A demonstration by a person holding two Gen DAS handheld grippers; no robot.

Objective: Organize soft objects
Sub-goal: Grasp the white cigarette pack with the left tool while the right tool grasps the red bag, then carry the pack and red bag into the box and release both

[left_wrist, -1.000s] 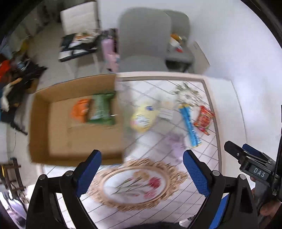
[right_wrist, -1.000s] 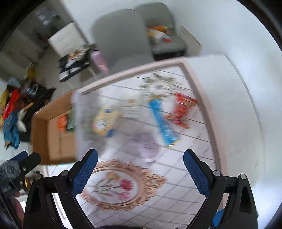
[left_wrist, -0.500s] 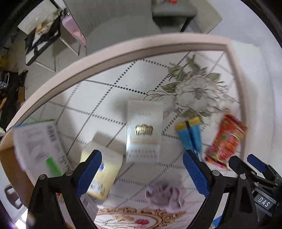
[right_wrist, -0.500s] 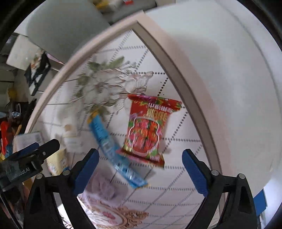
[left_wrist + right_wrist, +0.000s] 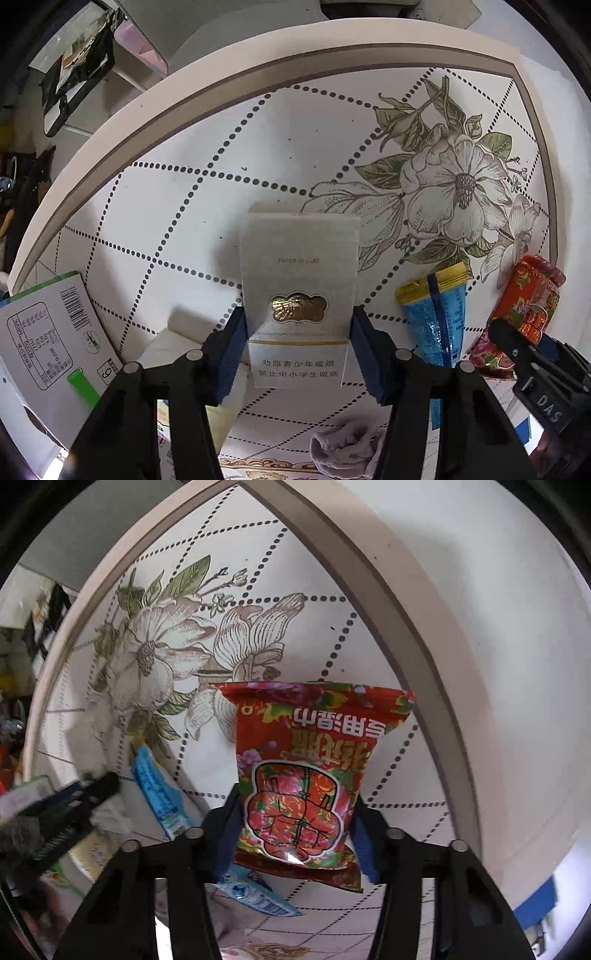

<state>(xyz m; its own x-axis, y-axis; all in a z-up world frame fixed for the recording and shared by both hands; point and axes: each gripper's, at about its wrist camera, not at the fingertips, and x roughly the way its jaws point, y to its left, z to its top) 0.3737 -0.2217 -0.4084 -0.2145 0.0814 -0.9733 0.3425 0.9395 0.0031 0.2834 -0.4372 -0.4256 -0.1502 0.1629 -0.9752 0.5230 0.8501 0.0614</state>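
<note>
My left gripper (image 5: 297,350) is shut on a white cigarette pack (image 5: 299,280) with a gold emblem, its blue pads (image 5: 231,350) pressing both sides; the pack rests on the patterned table (image 5: 207,147). My right gripper (image 5: 295,834) is shut on a red flowered wet-wipe packet (image 5: 310,775), which also shows at the right of the left wrist view (image 5: 524,306). A blue and gold snack packet (image 5: 436,317) lies between them. A crumpled lilac cloth (image 5: 343,443) lies near the front.
A white and green box (image 5: 48,332) with a barcode sits at the left of the left wrist view. A pale yellow pouch (image 5: 177,343) lies under the left finger. The table's beige rim (image 5: 388,576) curves close behind both packets. Chairs and clutter stand beyond.
Both grippers have moved forward and down to the table and closed: the left on the cigarette pack, the right on the red packet. A second ago both were open and high above.
</note>
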